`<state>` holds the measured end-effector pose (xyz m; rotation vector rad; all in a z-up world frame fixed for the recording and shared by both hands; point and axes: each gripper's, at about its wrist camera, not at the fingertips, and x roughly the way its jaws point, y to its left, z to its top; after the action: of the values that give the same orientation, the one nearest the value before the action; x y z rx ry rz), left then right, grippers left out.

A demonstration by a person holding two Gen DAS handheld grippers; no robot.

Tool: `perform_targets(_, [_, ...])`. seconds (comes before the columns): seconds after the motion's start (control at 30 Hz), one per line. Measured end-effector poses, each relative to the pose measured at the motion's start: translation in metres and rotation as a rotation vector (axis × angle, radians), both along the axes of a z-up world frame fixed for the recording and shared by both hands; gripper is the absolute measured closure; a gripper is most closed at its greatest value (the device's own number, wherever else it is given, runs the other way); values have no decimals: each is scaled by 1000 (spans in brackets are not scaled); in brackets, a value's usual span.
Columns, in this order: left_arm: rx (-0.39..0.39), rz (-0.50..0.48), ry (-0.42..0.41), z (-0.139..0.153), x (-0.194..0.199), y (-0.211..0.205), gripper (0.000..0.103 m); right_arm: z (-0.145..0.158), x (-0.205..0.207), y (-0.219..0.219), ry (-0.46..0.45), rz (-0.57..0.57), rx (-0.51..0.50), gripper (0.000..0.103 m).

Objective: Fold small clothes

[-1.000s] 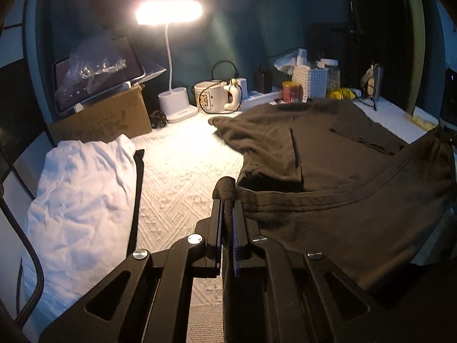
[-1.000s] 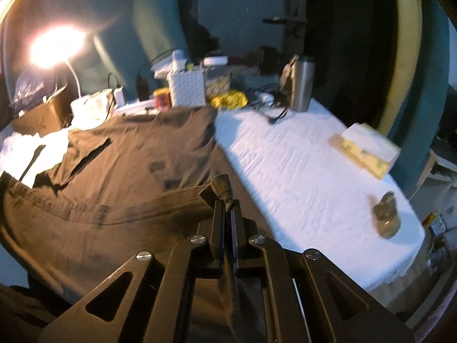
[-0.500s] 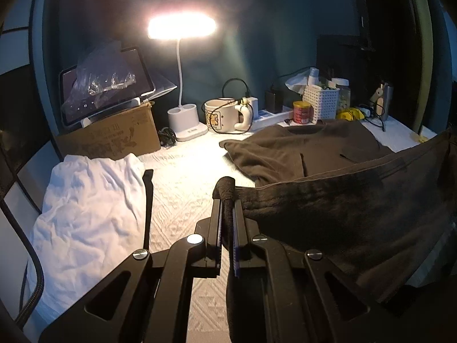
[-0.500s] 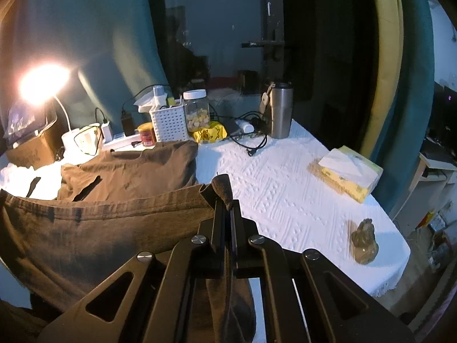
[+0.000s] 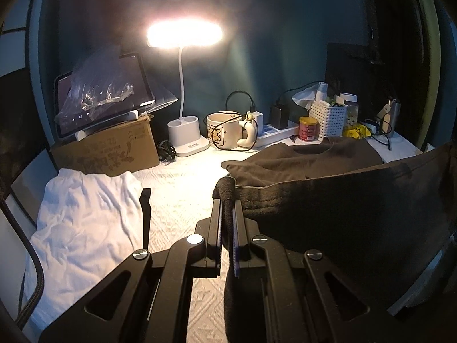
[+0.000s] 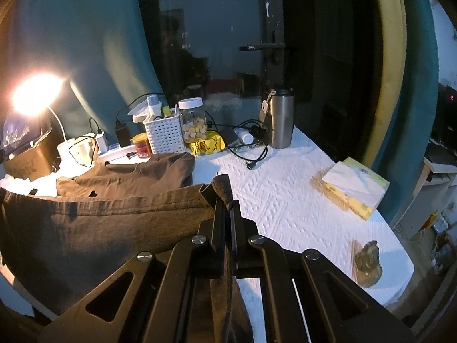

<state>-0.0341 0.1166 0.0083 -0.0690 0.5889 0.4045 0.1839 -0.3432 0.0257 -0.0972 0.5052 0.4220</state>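
Left gripper [image 5: 227, 200], at lower centre of the left wrist view, has its jaws pressed together on a corner of the dark brown shirt [image 5: 342, 217]. From that pinch the hemmed edge runs to the right edge of the frame, lifted like a curtain, while the collar end lies flat on the white tablecloth [image 5: 182, 188] at centre right. A white garment [image 5: 82, 217] lies crumpled at lower left. Behind it stand a cardboard box [image 5: 108, 148] with a tablet [image 5: 100, 105] on top, a lit desk lamp [image 5: 184, 33], a cream mug [image 5: 224, 130] and a white basket [image 5: 328, 118].

Right gripper [image 6: 227, 197], at lower centre of the right wrist view, is likewise clamped on the shirt's [image 6: 108, 223] other corner. The raised hem stretches to the left edge, and the rest lies on the cloth at centre left. A steel tumbler [image 6: 281, 118] stands at upper centre, a tissue pack [image 6: 352, 187] at right.
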Motion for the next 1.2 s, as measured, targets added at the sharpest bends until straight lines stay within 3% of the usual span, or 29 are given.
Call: perform_targets(1.2, [54, 11, -32, 12, 87, 56, 98, 29, 103, 71, -35, 50, -40, 99])
